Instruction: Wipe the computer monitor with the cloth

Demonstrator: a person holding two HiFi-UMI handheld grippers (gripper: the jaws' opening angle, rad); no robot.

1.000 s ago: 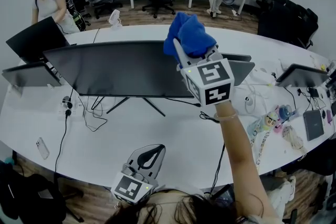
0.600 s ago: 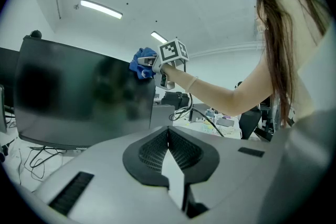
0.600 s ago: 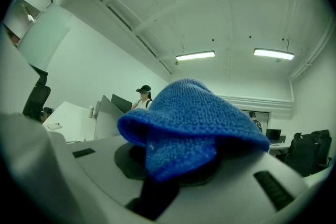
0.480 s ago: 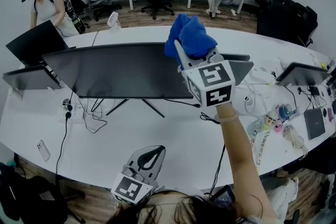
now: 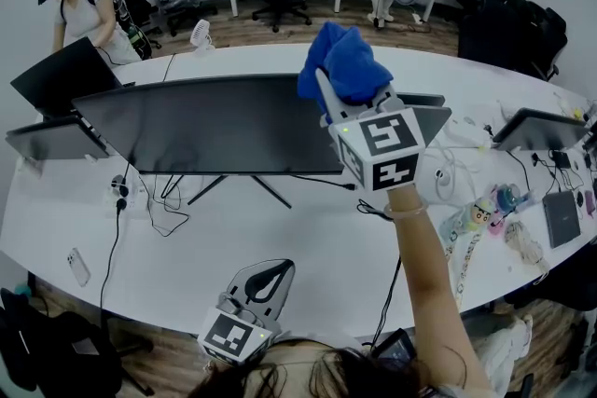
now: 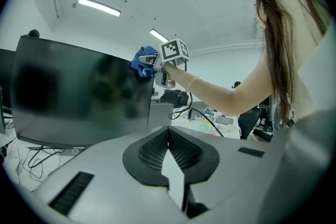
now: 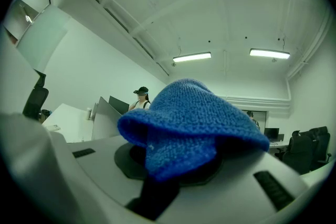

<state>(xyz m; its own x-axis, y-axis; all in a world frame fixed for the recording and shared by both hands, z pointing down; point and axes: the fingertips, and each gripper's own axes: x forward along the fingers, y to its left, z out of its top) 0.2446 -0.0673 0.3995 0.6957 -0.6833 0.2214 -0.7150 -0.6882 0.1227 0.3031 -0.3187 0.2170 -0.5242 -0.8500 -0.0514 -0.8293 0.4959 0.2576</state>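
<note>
My right tongs [image 5: 347,98] are clamped on the blue cloth [image 5: 343,59], which bunches above the jaws at the top right corner of the monitor [image 5: 215,121]. I can't tell whether it presses the screen. To wipe well, I should tilt the wad flat onto the screen, hold the hard jaw tips off it, and sweep in level, overlapping rows with light pressure. My left tongs [image 5: 264,280] hang low over the table [image 5: 308,238], jaws together, empty.
</note>
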